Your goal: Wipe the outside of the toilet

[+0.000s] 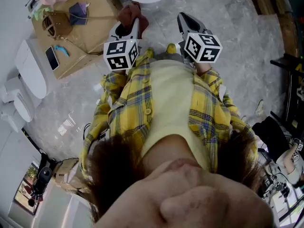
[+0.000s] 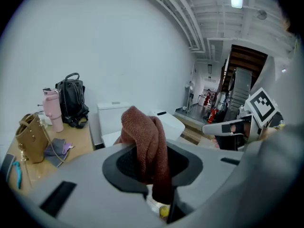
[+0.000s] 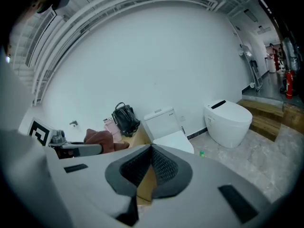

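1. Left gripper (image 1: pixel 127 28) in your hand is clamped on the reddish-brown cloth (image 2: pixel 142 137), which drapes over its jaws.
2. Your right gripper (image 3: pixel 152 149) is pinched closed on nothing.
3. Ahead, the white toilet (image 3: pixel 165 126) stands against the wall (image 3: pixel 156 65), well apart from both grippers.

backpack (image 3: pixel 125 119) on the table (image 3: pixel 140 137) left of the toilet (image 3: pixel 164 123), second toilet (image 3: pixel 228 120) further right.

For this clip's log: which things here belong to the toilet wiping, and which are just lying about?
Job: brown cloth, pinched in the left tongs; boxy-tank toilet; rounded toilet; which is meant is unclear.
Lying about: black backpack; pink tumbler; tan handbag; phone, all on the wooden table.
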`<state>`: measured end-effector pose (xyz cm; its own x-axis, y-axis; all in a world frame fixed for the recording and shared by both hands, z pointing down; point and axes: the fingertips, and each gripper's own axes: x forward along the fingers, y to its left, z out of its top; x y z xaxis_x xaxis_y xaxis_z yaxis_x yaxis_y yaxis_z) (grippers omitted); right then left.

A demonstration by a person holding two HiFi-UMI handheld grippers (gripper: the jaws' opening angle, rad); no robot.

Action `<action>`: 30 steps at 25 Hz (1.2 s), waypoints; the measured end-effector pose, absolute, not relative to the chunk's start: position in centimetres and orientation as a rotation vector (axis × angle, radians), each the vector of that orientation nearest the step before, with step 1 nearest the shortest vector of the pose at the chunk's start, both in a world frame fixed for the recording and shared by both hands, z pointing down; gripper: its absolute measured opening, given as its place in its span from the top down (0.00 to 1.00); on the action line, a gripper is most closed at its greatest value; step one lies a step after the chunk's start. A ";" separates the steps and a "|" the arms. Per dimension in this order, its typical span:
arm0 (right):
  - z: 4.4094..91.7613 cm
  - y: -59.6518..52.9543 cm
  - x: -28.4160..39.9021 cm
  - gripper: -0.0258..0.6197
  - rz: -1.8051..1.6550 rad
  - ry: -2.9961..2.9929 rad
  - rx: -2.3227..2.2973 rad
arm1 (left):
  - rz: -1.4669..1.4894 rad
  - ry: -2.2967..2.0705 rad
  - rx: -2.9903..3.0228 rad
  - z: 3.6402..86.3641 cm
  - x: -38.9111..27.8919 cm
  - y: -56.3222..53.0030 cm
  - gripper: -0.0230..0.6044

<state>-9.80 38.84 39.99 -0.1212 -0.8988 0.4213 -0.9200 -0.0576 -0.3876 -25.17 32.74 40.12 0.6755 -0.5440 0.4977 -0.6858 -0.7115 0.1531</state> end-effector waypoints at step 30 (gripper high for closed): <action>43.9 37.2 0.4 0.92 1.119 -2.170 2.018 | 0.715 -1.163 2.438 42.3 -16.7 29.2 0.81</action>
<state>0.35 37.16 43.90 -0.1880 -0.8818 0.4325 -0.8635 -0.0614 -0.5006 -16.71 29.24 42.29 0.5369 -0.6176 0.5748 -0.7918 -0.6040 0.0905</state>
